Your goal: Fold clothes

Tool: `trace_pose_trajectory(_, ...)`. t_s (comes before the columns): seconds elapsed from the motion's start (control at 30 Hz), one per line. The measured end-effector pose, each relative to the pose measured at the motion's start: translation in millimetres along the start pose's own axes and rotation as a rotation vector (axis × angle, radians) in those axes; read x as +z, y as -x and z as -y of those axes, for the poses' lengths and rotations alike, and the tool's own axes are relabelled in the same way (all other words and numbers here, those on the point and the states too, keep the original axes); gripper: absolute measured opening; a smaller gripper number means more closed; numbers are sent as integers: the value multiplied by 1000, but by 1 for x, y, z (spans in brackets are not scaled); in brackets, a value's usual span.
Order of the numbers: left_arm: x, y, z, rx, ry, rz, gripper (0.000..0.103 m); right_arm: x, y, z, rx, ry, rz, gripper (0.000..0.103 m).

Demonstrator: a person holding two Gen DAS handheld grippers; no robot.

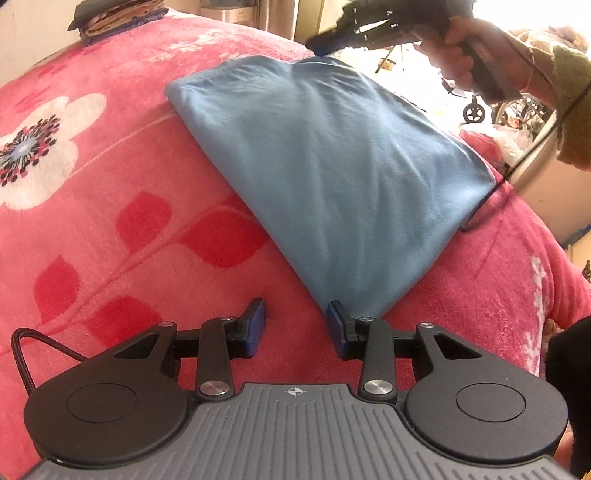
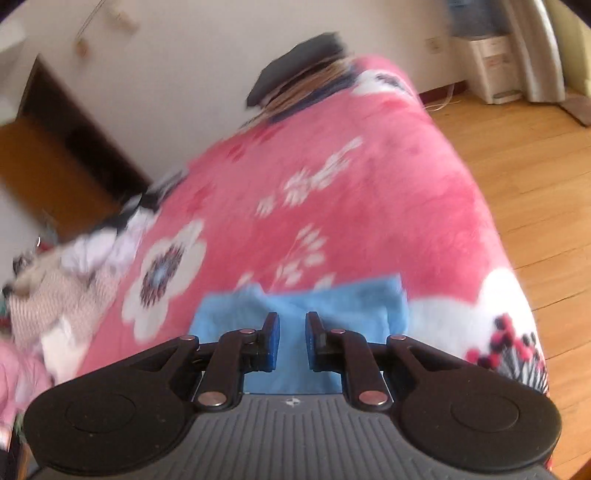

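Observation:
A folded light-blue garment point(image 1: 332, 158) lies flat on the pink floral blanket point(image 1: 110, 166). My left gripper point(image 1: 295, 325) stands open just above the blanket at the garment's near corner. Its right fingertip point(image 1: 337, 317) touches that corner, and only blanket shows between the fingers. A hand holds my right gripper point(image 1: 325, 42) over the garment's far corner. In the right wrist view the right gripper point(image 2: 292, 326) hovers over the blue garment point(image 2: 354, 302) with a narrow gap between its pads and nothing pinched.
A stack of folded clothes point(image 2: 306, 74) sits at the bed's far corner point(image 1: 107, 20). A heap of unfolded clothes point(image 2: 74, 266) lies at the bed's left side. Wooden floor point(image 2: 517, 166) runs along the right edge. A black cable point(image 1: 495, 192) trails across the garment's right edge.

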State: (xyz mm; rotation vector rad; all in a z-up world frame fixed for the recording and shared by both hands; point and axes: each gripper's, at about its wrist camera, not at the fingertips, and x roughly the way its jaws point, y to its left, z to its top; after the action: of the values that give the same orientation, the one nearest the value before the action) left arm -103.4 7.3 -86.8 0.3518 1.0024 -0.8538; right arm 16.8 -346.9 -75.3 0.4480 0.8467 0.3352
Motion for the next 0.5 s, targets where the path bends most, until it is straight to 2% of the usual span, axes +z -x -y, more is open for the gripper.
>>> trace_pose_trajectory(0.07, -1, 0, 2, 6, -12, 3, 37, -2, -5, 7, -82, 18, 10, 16)
trace_pose_trajectory(0.2, 2, 0, 2, 13, -15, -1, 37, 9, -1, 40, -305, -127, 160, 17)
trace_pose_trajectory(0.27, 1, 0, 2, 13, -15, -1, 37, 10, 11, 31, -219, -106, 174, 17)
trace_pose_trajectory(0.33, 1, 0, 2, 13, -13, 2, 37, 2, 13, 10, -85, -26, 110, 17)
trace_pose_trajectory(0.37, 0, 0, 2, 13, -12, 4, 37, -2, 8, 3, -38, 6, 57, 17)
trace_pose_trajectory(0.4, 0, -1, 2, 14, -13, 5, 37, -7, 5, -1, -25, 28, 27, 17)
trace_pose_trajectory(0.43, 0, -1, 2, 15, -15, 6, 37, -11, -2, -1, -68, 44, 12, 17)
trace_pose_trajectory(0.5, 0, -1, 3, 16, -26, 9, 37, -11, -8, 18, -248, -30, 47, 18)
